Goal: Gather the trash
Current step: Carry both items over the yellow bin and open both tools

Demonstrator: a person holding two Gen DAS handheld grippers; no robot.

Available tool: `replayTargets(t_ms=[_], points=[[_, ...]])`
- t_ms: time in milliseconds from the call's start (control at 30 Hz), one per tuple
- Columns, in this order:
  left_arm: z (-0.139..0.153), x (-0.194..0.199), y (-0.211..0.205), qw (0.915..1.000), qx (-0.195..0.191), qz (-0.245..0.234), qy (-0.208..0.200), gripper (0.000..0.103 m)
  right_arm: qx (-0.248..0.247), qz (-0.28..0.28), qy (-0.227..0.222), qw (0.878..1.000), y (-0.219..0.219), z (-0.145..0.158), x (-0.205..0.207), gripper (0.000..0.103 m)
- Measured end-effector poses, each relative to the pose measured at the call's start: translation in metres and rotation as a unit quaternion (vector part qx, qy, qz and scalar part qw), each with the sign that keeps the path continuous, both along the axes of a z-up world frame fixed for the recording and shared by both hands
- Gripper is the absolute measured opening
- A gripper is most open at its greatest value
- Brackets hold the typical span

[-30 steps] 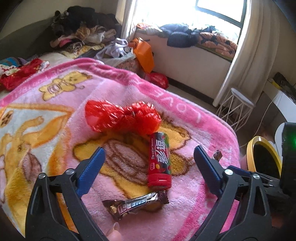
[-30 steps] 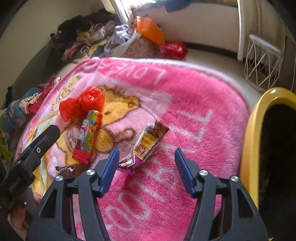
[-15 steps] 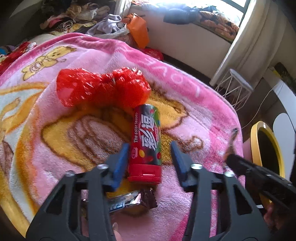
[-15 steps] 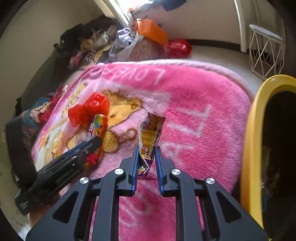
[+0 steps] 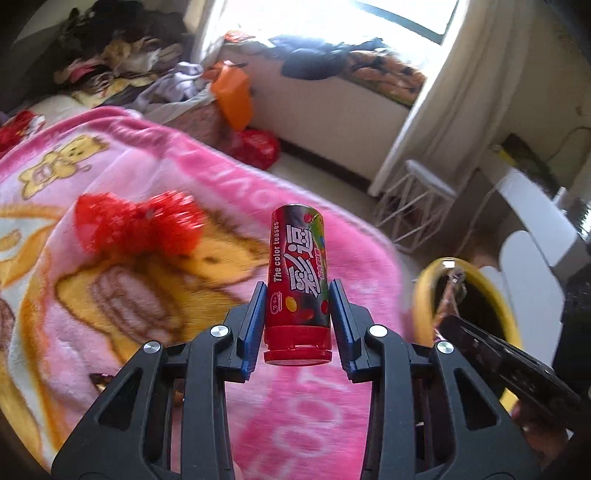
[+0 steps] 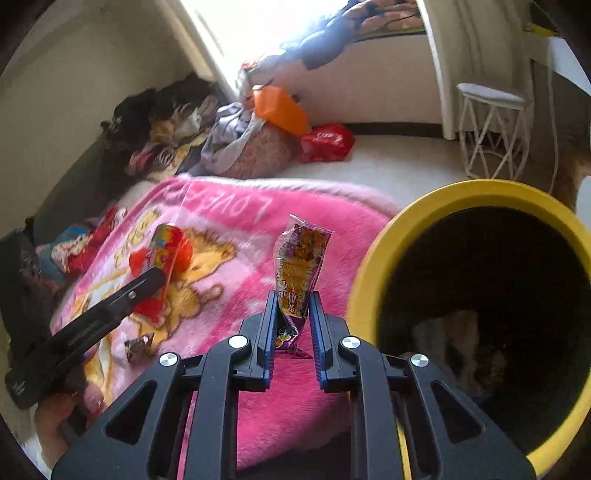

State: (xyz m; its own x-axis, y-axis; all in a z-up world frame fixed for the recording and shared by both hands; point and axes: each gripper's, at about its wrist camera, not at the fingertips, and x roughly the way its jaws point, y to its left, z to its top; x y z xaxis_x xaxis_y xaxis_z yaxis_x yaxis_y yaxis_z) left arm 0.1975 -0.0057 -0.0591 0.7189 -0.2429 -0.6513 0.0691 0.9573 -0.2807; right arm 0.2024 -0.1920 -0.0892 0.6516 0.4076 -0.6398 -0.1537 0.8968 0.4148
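Sunlit window (image 5: 388, 14), pale curtain (image 5: 454, 85), white wire stool (image 6: 491, 129).

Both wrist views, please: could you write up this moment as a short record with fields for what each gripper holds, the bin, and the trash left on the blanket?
left gripper: shut on red candy tube, held off the blanket, red cap toward the camera
right gripper: shut on purple-and-yellow snack wrapper, lifted
bin: yellow-rimmed bin beside the bed, dark inside, to the right of both grippers
surface: pink cartoon blanket
left on blanket: crumpled red plastic bag; small dark candy-bar wrapper
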Motion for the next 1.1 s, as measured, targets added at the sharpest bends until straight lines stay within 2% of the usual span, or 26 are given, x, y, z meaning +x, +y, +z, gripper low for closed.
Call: replayTargets(t_ms=[400, 900, 1100], points=[[0.021, -0.019, -0.067, 0.9965, -0.007, -0.077, -0.030, 0.028, 0.007, -0.069, -0.013, 0.998, -0.073, 0.009, -0.019, 0.016], [0.019, -0.032, -0.124, 0.9883, 0.008, -0.149, -0.033, 0.028, -0.026, -0.110, 0.000, 0.994, -0.125, 0.004, -0.029, 0.016], [0.014, -0.033, -0.147, 0.9840, 0.017, -0.175, -0.030, 0.028, -0.019, -0.125, 0.008, 0.992, -0.142, 0.001, -0.031, 0.017]])
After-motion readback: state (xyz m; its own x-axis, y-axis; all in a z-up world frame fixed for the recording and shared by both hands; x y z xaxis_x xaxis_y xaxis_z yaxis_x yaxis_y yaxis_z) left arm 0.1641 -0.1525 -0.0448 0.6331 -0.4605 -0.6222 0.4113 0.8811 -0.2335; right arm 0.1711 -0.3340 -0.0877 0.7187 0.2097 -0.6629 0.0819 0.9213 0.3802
